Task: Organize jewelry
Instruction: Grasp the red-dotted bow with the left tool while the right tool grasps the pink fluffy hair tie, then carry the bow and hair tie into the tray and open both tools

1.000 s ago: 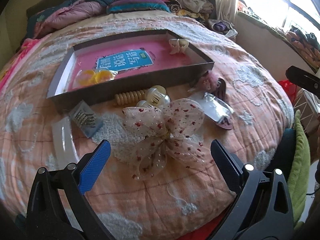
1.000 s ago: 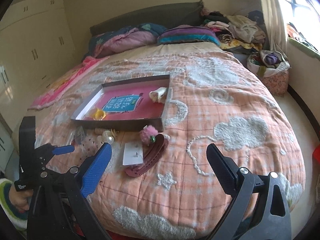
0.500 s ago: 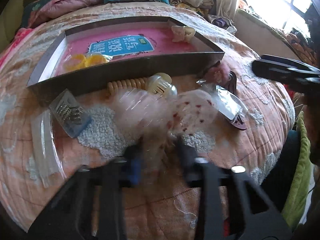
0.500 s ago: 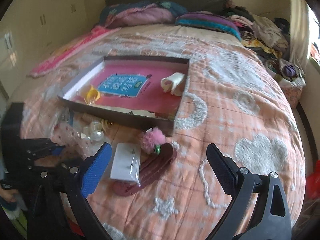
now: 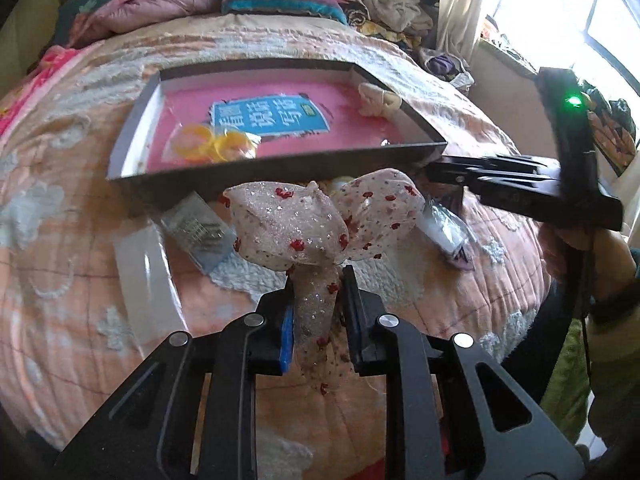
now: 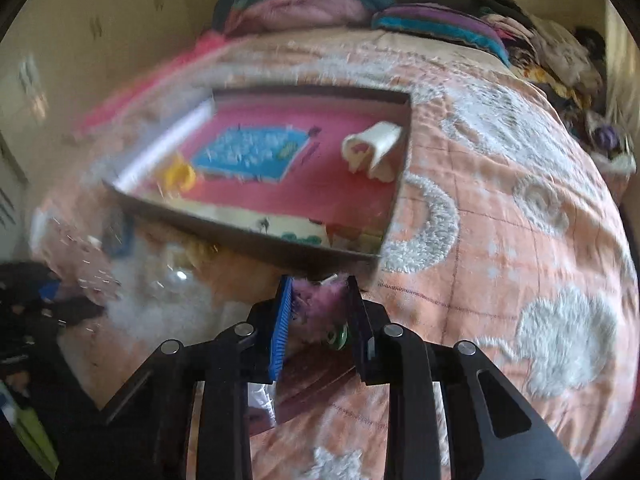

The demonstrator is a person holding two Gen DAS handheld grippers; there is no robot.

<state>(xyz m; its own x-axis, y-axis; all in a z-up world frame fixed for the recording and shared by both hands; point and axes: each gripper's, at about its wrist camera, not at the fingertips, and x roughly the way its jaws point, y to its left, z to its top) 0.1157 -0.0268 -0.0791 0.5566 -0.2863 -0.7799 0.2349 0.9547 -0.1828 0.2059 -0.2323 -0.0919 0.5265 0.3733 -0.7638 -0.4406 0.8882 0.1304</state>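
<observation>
My left gripper (image 5: 316, 280) is shut on the tail of a sheer bow with red flecks (image 5: 320, 216) and holds it up in front of the grey box with a pink floor (image 5: 280, 168). My right gripper (image 6: 318, 292) is shut on a fluffy pink pom-pom hair tie (image 6: 316, 304) with a green bead (image 6: 336, 336), just before the box's near wall (image 6: 280, 240). In the box lie yellow rings (image 5: 212, 144) and a cream claw clip (image 6: 372, 152). The right gripper also shows in the left wrist view (image 5: 436, 170).
On the bed cover lie a clear plastic sleeve (image 5: 144, 280), a small packet of pins (image 5: 196, 228), a white earring card in plastic (image 5: 444, 228) and a dark red hair clip (image 6: 312, 384). Pillows and clothes (image 5: 280, 0) pile at the headboard.
My left gripper closed on the bow and lifted it. My right gripper moved down to the box's near wall and closed on the pink pom-pom hair tie.
</observation>
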